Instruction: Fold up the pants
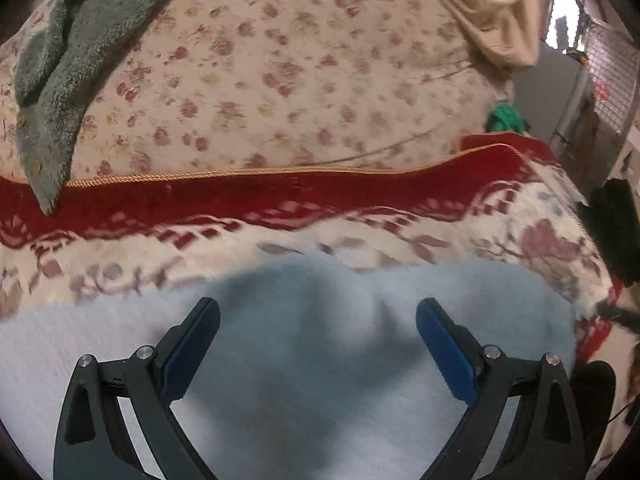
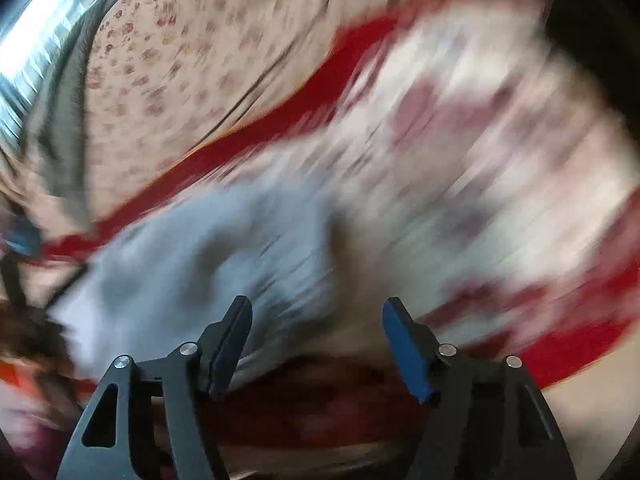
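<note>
Ideally both wide-open, empty grippers, left gripper (image 1: 318,316) and right gripper (image 2: 318,314), should pinch the pale blue pants (image 1: 304,360) at matching edges before lifting.

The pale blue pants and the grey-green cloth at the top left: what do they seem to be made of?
The pale blue pants look like soft, matte fleece or brushed knit: fuzzy edge, no sheen, rounded puckers. Blur leaves the weave open. The grey-green cloth looks like terry or plush towelling: a shaggy, looped pile shows along its edges. Both tools, left and right, stand open.
</note>
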{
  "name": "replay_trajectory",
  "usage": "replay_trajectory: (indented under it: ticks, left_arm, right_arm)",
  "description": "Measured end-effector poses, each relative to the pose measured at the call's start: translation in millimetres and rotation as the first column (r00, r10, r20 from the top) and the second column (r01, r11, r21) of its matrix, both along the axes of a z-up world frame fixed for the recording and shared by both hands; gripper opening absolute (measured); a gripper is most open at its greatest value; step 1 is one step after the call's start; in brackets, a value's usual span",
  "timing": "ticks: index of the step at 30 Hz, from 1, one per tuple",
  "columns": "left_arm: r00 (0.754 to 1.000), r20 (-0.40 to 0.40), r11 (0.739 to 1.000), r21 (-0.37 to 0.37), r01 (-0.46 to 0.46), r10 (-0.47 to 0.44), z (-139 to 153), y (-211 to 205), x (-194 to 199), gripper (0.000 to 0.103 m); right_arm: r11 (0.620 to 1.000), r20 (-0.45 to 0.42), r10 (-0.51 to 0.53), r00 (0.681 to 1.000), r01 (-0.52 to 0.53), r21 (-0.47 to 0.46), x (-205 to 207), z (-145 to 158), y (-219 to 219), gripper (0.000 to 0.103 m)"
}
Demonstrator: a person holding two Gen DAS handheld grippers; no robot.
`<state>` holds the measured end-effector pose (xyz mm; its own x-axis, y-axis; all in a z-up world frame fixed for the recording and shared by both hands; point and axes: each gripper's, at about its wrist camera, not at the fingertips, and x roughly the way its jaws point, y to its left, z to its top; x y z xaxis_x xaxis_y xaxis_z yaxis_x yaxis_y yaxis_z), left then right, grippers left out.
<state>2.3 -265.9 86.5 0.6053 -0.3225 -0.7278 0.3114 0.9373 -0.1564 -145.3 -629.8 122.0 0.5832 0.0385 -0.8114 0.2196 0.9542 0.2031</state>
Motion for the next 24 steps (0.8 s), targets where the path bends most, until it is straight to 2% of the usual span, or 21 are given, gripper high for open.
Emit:
replay_trajectory:
  ticks: [3, 5, 6, 8, 11, 13, 15, 16, 17, 18, 20, 21, 23, 24]
  left_arm:
    - [0.998, -0.061, 1.000, 0.007, 0.018, -0.018, -6.6, 11.6, 38.9, 0.098]
    - [0.989, -0.132, 0.998, 0.005, 0.062, -0.061, -17.3, 10.9, 62.4, 0.098]
    - [0.986, -0.146, 0.997, 0.003, 0.077, -0.076, -20.7, 10.1, 68.2, 0.098]
    - [0.979, -0.173, 0.994, 0.003, 0.113, -0.111, -28.4, 5.5, 79.2, 0.098]
    - [0.955, -0.232, 0.983, -0.023, 0.185, -0.185, -39.1, -4.4, 93.5, 0.098]
    - [0.933, -0.270, 0.971, -0.046, 0.236, -0.240, -44.0, -12.1, 97.1, 0.098]
    - [0.905, -0.302, 0.953, -0.064, 0.295, -0.300, -49.2, -21.2, 97.3, 0.098]
    - [0.889, -0.319, 0.943, -0.066, 0.326, -0.329, -52.2, -25.6, 95.6, 0.098]
    - [0.873, -0.331, 0.932, -0.058, 0.359, -0.357, -55.3, -30.4, 93.8, 0.098]
    - [0.870, -0.328, 0.927, -0.049, 0.373, -0.368, -56.5, -32.7, 92.7, 0.098]
    - [0.863, -0.330, 0.921, -0.062, 0.384, -0.382, -59.4, -35.0, 95.1, 0.098]
    - [0.858, -0.340, 0.921, -0.084, 0.380, -0.385, -61.9, -35.5, 97.5, 0.095]
    - [0.861, -0.338, 0.923, -0.078, 0.376, -0.380, -64.3, -37.2, 100.4, 0.063]
    - [0.865, -0.332, 0.924, -0.071, 0.375, -0.377, -64.4, -37.2, 101.6, 0.056]
  right_arm:
    - [0.990, 0.067, 0.138, 0.988, -0.140, 0.016, 21.1, 23.6, 19.4, 0.075]
    - [0.968, 0.121, 0.221, 0.968, -0.233, 0.096, 41.7, 23.0, 43.0, 0.075]
    - [0.939, 0.150, 0.274, 0.950, -0.298, 0.171, 59.6, 16.3, 60.3, 0.075]
    - [0.894, 0.161, 0.348, 0.924, -0.378, 0.238, 83.7, -1.5, 89.5, 0.075]
    - [0.866, 0.129, 0.426, 0.895, -0.445, 0.229, 120.5, -30.9, 130.5, 0.075]
    - [0.845, 0.082, 0.464, 0.882, -0.468, 0.257, 133.7, -52.2, 145.2, 0.074]
    - [0.855, -0.001, 0.470, 0.882, -0.456, 0.247, 131.5, -73.9, 151.1, 0.072]
    - [0.853, -0.035, 0.491, 0.871, -0.472, 0.222, 126.3, -82.7, 154.7, 0.072]
    - [0.847, -0.026, 0.511, 0.859, -0.499, 0.184, 117.2, -84.3, 154.1, 0.072]
    - [0.840, -0.017, 0.532, 0.847, -0.525, 0.136, 109.7, -82.8, 157.4, 0.072]
    - [0.834, -0.027, 0.546, 0.837, -0.541, 0.110, 103.6, -81.6, 157.1, 0.073]
    - [0.836, -0.026, 0.542, 0.840, -0.536, 0.122, 103.4, -80.1, 155.5, 0.073]
    - [0.841, -0.025, 0.527, 0.849, -0.518, 0.158, 106.6, -79.4, 151.3, 0.074]
    - [0.843, -0.026, 0.520, 0.854, -0.508, 0.175, 107.9, -79.6, 149.9, 0.074]
